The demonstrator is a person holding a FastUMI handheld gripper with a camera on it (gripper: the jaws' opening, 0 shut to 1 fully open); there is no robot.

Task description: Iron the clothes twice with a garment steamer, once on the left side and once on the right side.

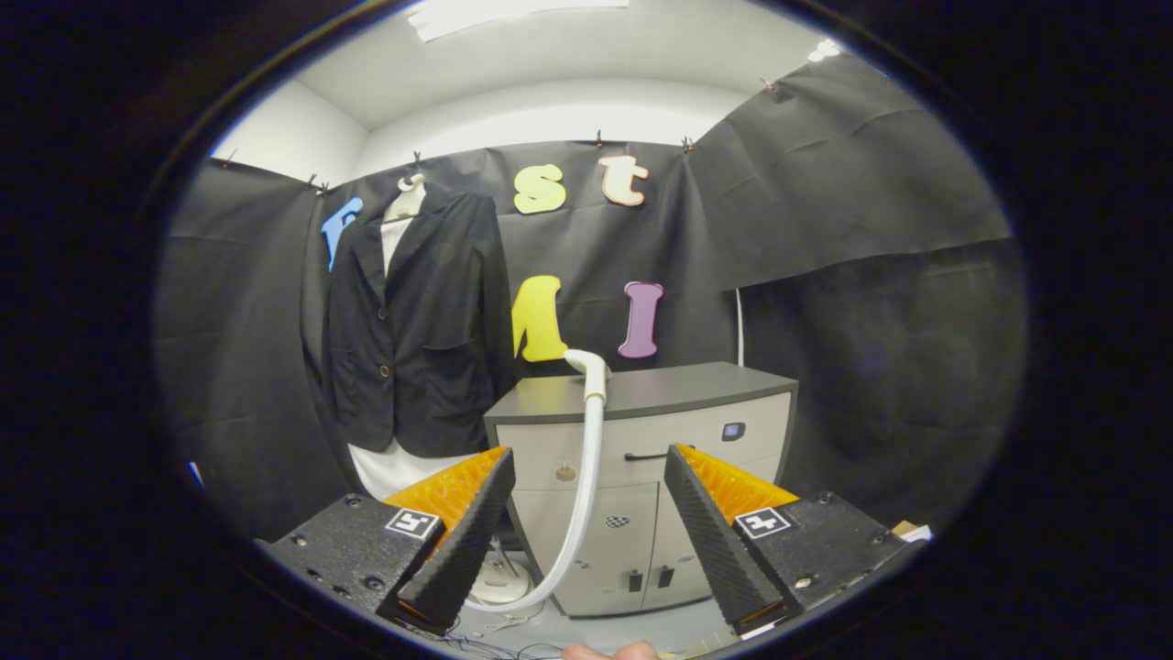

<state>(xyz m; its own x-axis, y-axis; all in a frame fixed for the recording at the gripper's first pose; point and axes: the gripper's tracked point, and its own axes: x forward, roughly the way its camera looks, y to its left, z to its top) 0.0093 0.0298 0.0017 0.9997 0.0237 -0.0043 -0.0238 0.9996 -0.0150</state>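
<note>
The gripper (586, 477) stands with its two fingers spread wide apart and nothing held between them; through the gap shows a grey-topped, pale-fronted cabinet (641, 390) with drawers and lower doors, well beyond the fingertips; a white curved steamer head (587, 363) rests over the front edge of the cabinet top, and from it a white flexible hose (583, 495) runs down the cabinet's front and sweeps toward a white base unit (499, 582) on the floor, just behind the left finger; whether the hose touches the cabinet face cannot be told.

The garment to be ironed, a black buttoned jacket over a white shirt (412, 321), hangs on a pale mannequin form (406, 197) against the black cloth wall, beside the cabinet on the left finger's side and apart from the steamer head; it hangs upright and appears untouched.

By my judgement this is the opening step, the reach for the steamer; neither pass over the jacket looks begun; the next move calls for carrying the open fingers forward and up to the steamer's handle just below the bent head, centring it between them, and closing firmly enough that it will not twist; the trailing hose could drag or snag on the cabinet edge when lifted toward the jacket.
</note>
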